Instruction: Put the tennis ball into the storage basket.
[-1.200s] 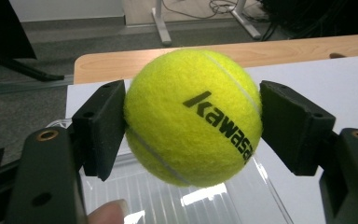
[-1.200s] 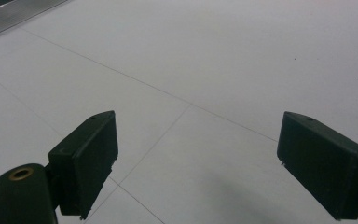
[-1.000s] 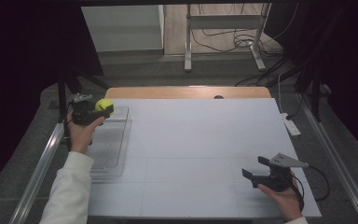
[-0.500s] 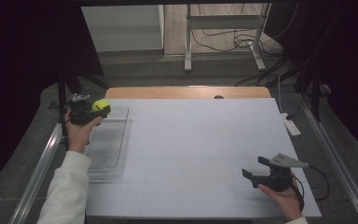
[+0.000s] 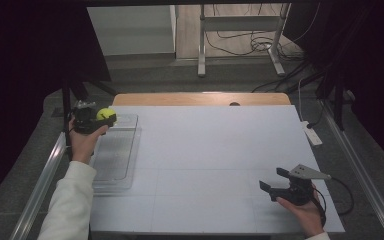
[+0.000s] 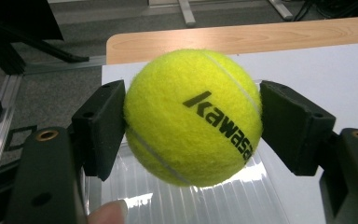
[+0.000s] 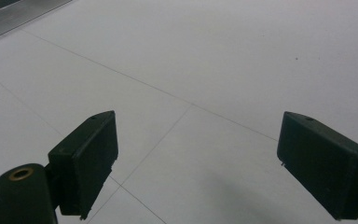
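Note:
A yellow tennis ball (image 6: pixel 193 116) with black lettering is clamped between the two black pads of my left gripper (image 6: pixel 191 126). In the high view the tennis ball (image 5: pixel 106 115) and the left gripper (image 5: pixel 102 120) hang over the far end of a clear plastic tray (image 5: pixel 115 155) at the table's left side. Its ribbed floor shows under the ball in the left gripper view as the tray (image 6: pixel 191 200). My right gripper (image 5: pixel 274 179) rests low at the table's front right, open, with only bare white surface between its pads (image 7: pixel 88 163).
The white table top (image 5: pixel 210 150) is bare in the middle, with a wooden strip (image 5: pixel 200 98) along its far edge. A white power strip (image 5: pixel 311 132) lies at the right edge. Metal rails run down both sides, and desk legs and cables stand beyond.
The left hand has carried the ball slightly left and toward the far end of the tray. The right gripper has stayed where it was.

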### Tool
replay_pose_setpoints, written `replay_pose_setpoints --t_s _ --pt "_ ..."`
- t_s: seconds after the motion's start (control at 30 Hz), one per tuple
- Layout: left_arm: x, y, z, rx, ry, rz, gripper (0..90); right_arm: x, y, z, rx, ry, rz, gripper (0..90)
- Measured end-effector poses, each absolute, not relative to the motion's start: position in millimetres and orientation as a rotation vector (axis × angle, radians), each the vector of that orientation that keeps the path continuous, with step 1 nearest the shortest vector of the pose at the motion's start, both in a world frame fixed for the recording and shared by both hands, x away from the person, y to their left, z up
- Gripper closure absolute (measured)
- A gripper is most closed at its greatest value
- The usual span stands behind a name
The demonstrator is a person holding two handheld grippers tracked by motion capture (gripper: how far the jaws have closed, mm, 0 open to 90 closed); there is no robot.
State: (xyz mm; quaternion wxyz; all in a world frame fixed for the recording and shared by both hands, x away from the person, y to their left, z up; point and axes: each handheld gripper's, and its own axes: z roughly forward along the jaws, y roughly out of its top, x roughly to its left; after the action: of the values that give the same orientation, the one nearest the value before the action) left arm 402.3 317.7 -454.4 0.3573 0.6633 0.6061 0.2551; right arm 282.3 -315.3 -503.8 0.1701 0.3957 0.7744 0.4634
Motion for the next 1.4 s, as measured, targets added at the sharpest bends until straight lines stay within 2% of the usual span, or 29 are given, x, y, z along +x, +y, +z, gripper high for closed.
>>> replay_pose_setpoints --t_s 1.4 --pt "414.3 318.8 -481.5 1.808 1.650 0.633 26.8 282.5 -315.1 -504.4 1.121 2.205 1.312 12.3"
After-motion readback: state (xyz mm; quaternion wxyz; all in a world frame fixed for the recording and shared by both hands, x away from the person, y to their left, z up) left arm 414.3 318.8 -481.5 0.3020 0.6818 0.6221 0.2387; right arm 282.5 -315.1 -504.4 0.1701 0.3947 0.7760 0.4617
